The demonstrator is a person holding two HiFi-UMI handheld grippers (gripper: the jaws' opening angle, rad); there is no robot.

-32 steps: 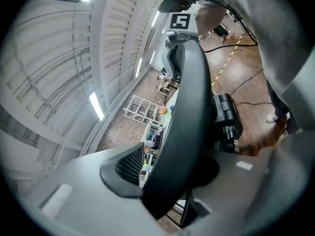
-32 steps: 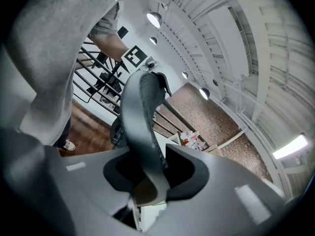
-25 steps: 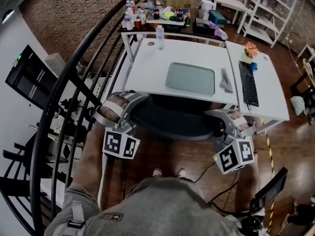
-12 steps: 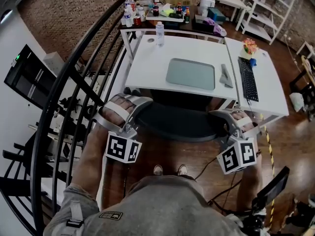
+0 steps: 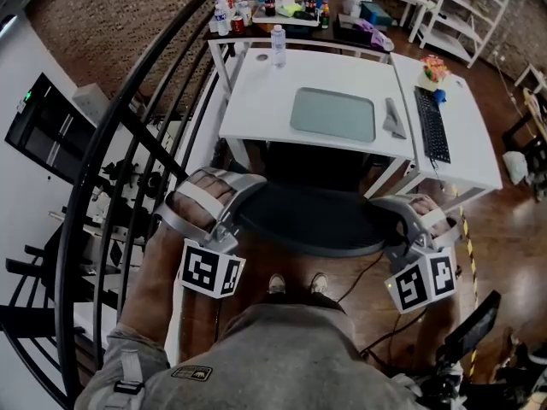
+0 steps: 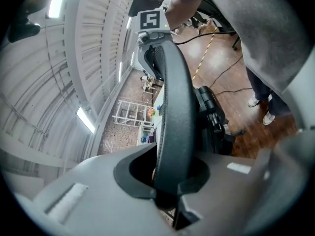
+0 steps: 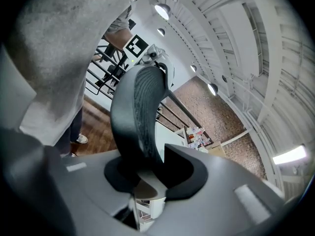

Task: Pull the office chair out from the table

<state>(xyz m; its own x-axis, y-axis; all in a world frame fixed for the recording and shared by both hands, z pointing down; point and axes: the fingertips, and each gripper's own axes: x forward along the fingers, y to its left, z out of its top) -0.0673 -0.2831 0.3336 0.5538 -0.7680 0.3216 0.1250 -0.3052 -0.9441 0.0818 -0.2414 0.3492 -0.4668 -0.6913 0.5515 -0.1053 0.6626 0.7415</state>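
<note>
In the head view, the office chair (image 5: 312, 220) stood just nearer than the white table (image 5: 256, 118). Its backrest ran left to right between the left gripper (image 5: 232, 199) and the right gripper (image 5: 391, 222). In the left gripper view, the jaws had just been closing and pinched the backrest's edge. In the right gripper view, narrow jaws clamped the opposite edge.

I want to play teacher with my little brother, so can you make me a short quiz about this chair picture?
1. True or false: the left gripper and right gripper both clamp the office chair's backrest.
2. What stands on the white table? A) water bottle B) lamp C) teapot
3. Fill in: the backrest is coloured ___.
Key: 1 true, the left jaws have just been closing on it; 2 A; 3 black.
</note>
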